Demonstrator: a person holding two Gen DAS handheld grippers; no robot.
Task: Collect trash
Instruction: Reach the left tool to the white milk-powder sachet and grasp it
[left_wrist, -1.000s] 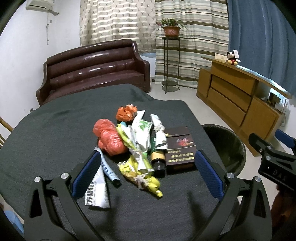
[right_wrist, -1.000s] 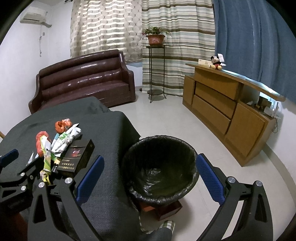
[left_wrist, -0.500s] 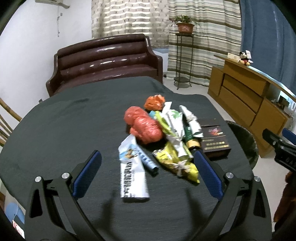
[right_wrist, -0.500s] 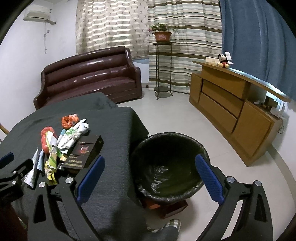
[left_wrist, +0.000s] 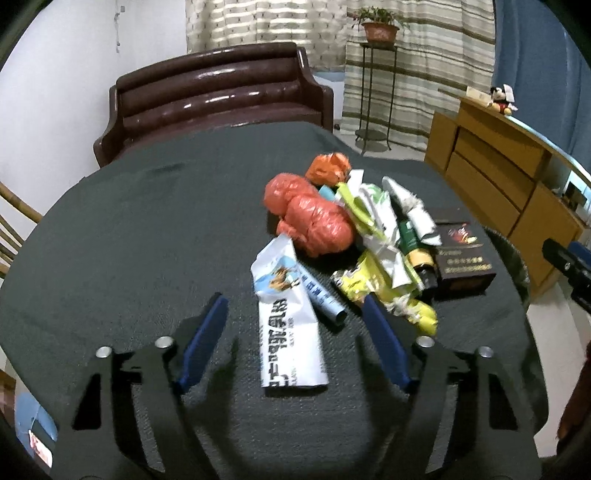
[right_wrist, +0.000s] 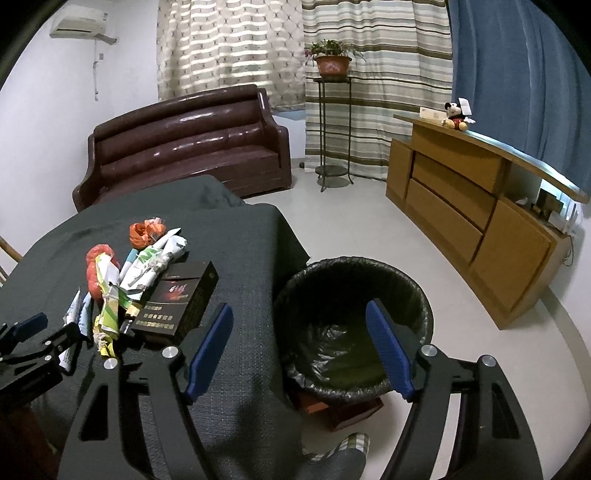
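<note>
A heap of trash lies on the dark-clothed table (left_wrist: 129, 236): a white-and-blue sachet (left_wrist: 290, 325), a red plastic bag (left_wrist: 314, 218), green and yellow wrappers (left_wrist: 380, 266), a dark carton (left_wrist: 461, 254). My left gripper (left_wrist: 295, 310) hovers over the sachet, its jaws closing, pads apart from the packet lying between them. My right gripper (right_wrist: 299, 317) hangs over the table's edge and a black-lined bin (right_wrist: 354, 325), its jaws closing on nothing. In the right wrist view the heap of trash (right_wrist: 140, 273) and the left gripper (right_wrist: 33, 339) sit at the left.
A brown leather sofa (left_wrist: 218, 96) stands behind the table. A wooden sideboard (right_wrist: 480, 210) runs along the right wall, with a plant stand (right_wrist: 332, 122) by the curtains. The bin stands on the floor just off the table's right edge.
The left gripper has shifted left and lower, from over the wrappers to over the white sachet, and its jaws have narrowed. The right gripper's jaws have narrowed too, with little movement.
</note>
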